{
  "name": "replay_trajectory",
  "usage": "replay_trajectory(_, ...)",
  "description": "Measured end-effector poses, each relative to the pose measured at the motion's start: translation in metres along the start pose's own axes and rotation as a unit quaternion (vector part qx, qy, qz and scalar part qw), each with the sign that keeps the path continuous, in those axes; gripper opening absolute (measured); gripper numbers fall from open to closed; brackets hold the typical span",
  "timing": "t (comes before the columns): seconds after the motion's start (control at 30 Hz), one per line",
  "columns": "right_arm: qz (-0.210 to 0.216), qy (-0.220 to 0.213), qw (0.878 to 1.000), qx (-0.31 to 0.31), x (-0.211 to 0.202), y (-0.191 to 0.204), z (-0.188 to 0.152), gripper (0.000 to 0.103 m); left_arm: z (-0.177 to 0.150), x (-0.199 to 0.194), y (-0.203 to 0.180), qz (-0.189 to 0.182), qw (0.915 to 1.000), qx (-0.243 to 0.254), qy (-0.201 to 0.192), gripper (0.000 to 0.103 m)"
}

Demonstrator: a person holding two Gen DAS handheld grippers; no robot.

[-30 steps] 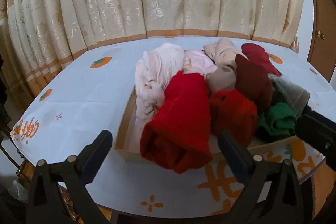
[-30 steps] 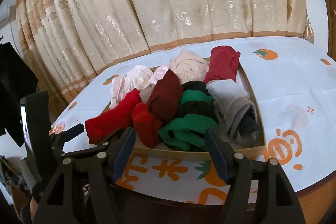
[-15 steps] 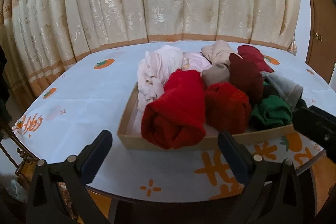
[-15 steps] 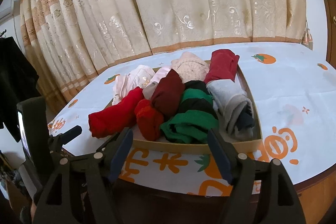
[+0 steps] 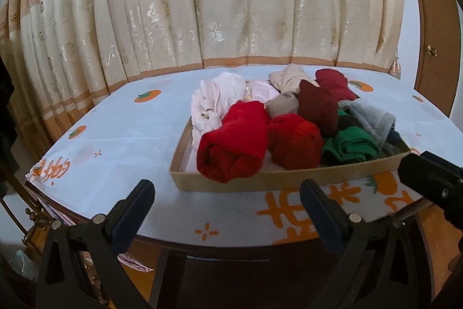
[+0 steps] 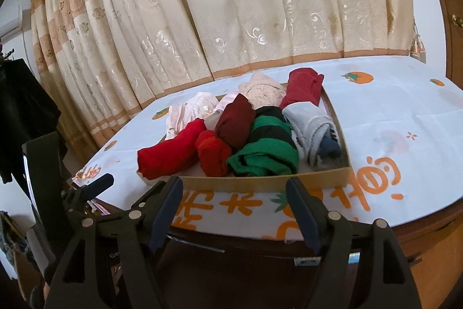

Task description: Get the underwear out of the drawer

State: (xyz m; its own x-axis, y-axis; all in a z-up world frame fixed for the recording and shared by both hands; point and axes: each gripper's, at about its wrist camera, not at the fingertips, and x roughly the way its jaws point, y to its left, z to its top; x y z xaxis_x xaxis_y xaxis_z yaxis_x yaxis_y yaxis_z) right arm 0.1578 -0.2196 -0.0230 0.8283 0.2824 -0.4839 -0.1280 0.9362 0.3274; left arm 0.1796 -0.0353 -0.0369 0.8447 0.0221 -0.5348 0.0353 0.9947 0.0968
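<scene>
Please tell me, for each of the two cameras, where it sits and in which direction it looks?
Left wrist: sits on the left tool, looking forward and down over the table edge at the cardboard tray of rolled underwear; open fingers show.
Right wrist: sits on the right tool, further right, same direction; open fingers show, with the left tool beside.
Shared: tray, big red roll, curtain.

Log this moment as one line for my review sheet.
phase: pre-grasp | left gripper: open, empty | right gripper: open, empty | rolled underwear: all in cardboard drawer tray | removed: none
</scene>
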Motion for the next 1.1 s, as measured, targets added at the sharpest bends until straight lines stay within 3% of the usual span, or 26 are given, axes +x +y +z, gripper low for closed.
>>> replay_trajectory(0.37, 0.002, -0.030, 0.999, -0.012, -0.048, 0.016, -0.009, 0.077, -0.008, -0.043, 0.000, -0.005, 0.9997, -0.001, -0.025, 0.102)
replay_trajectory(1.1, 0.010, -0.065, 0.998, -0.010, -0.097, 0.031, -0.031, 0.077, -0.027, -0.096, 0.000, -0.018, 0.9985, 0.001, -0.052, 0.103)
